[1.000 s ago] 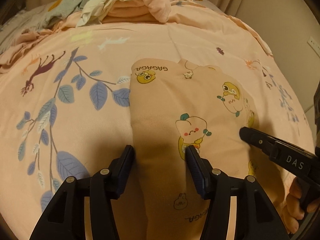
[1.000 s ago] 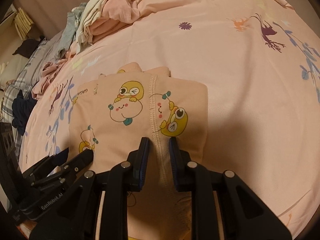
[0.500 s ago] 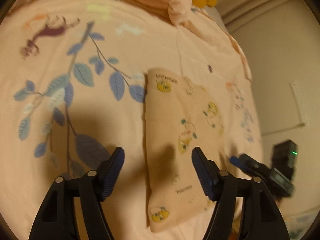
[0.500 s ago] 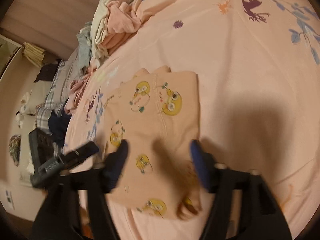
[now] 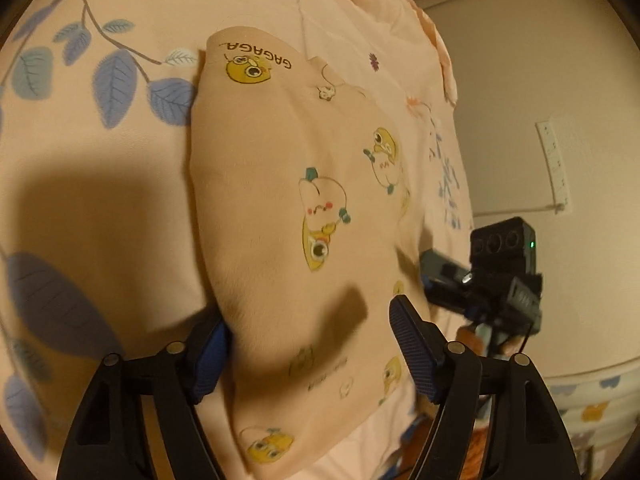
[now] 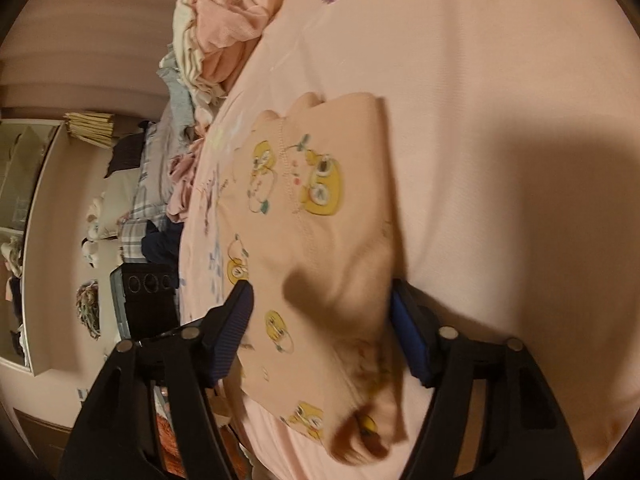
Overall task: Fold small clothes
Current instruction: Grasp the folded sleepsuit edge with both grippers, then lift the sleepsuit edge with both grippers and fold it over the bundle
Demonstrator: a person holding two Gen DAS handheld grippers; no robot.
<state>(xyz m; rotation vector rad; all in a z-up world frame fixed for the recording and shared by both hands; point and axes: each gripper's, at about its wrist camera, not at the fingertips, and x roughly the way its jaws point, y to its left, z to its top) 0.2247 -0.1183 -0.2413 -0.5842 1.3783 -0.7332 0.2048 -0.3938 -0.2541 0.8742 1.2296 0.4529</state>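
A small peach garment (image 5: pixel 280 208) with yellow cartoon prints lies folded lengthwise on the pink bedspread (image 5: pixel 100 184). My left gripper (image 5: pixel 308 344) is open and straddles its near left part, the left finger at the garment's left edge. My right gripper (image 6: pixel 324 328) is open over the garment (image 6: pixel 320 216), the right finger at its right edge. The right gripper also shows in the left wrist view (image 5: pixel 472 280) beyond the garment's right side. The garment's near end hangs toward the bed's edge.
A heap of unfolded clothes (image 6: pixel 216 44) lies at the far side of the bed. A wall with a socket strip (image 5: pixel 554 164) stands to the right. Shelves and clutter (image 6: pixel 48 208) are left of the bed. The bed edge is near me.
Both grippers have opened wide, lifted away from the garment, then come back down close over its near part. The right one let go of the seam it pinched. The garment stays flat.
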